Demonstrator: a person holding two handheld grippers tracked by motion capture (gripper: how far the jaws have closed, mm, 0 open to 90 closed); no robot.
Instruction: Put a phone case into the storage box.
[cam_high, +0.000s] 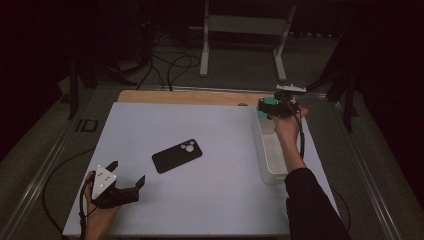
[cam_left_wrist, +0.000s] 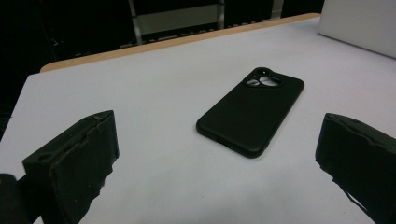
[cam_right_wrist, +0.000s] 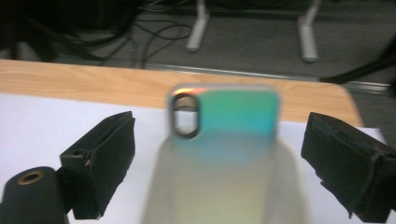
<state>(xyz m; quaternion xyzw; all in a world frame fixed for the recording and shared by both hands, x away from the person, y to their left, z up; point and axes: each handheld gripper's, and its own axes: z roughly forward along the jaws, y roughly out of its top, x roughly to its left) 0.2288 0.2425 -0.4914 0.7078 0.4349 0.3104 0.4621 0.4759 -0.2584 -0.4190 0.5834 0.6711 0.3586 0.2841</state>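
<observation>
One white bin (cam_high: 270, 172) stands at the table's (cam_high: 210, 210) right edge, and an iridescent phone case (cam_right_wrist: 224, 140) leans up from inside it at its far end. The right gripper (cam_high: 272, 106) hovers there, jaws spread wide either side of that case, gripping nothing. The left gripper (cam_high: 125, 175), equally wide open and empty, faces a black phone case (cam_high: 177, 155) lying flat mid-table, well apart from the bin.

On the table (cam_high: 210, 205) there are two phone cases, one black phone case (cam_high: 177, 155) near the middle and one iridescent phone case (cam_right_wrist: 224, 140) at the far right corner, plus one white tray (cam_high: 267, 155) along the right edge.
</observation>
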